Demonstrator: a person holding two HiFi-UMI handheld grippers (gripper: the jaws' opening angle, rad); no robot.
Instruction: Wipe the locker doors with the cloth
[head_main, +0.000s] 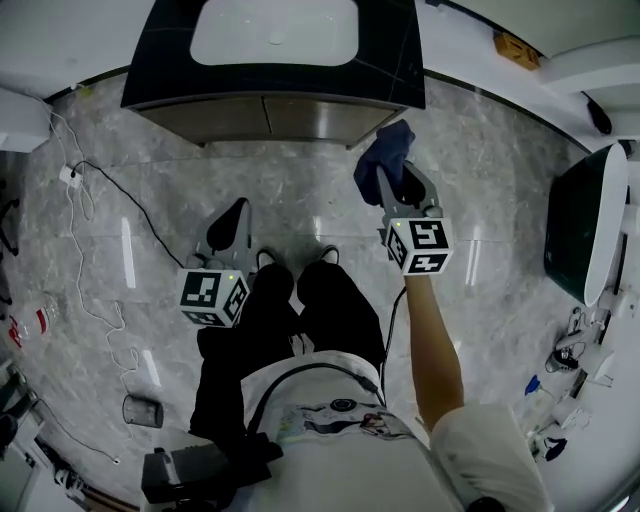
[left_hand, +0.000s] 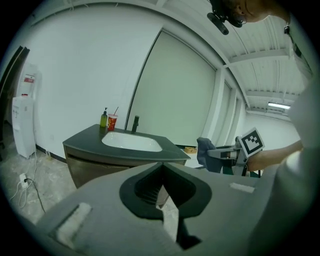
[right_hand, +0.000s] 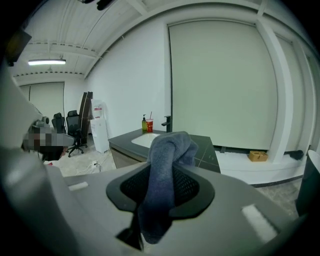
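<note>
A dark blue cloth (head_main: 386, 153) is bunched at the tip of my right gripper (head_main: 398, 188), raised in front of me to the right. In the right gripper view the cloth (right_hand: 167, 165) hangs pinched between the jaws of that gripper (right_hand: 161, 187), which is shut on it. My left gripper (head_main: 230, 228) is lower, by my left leg, with its jaws closed together on nothing (left_hand: 161, 189). Ahead stands a dark sink vanity (head_main: 180, 70) with brown doors (head_main: 265, 118) below. No lockers show in any view.
White cables (head_main: 92, 195) and a plug lie on the marble floor at left, with a small cup (head_main: 143, 410) near my feet. A dark tub (head_main: 583, 225) stands at right. A green bottle (left_hand: 104, 120) and a red cup (left_hand: 112, 121) stand on the counter. A water dispenser (left_hand: 22, 122) stands by the wall.
</note>
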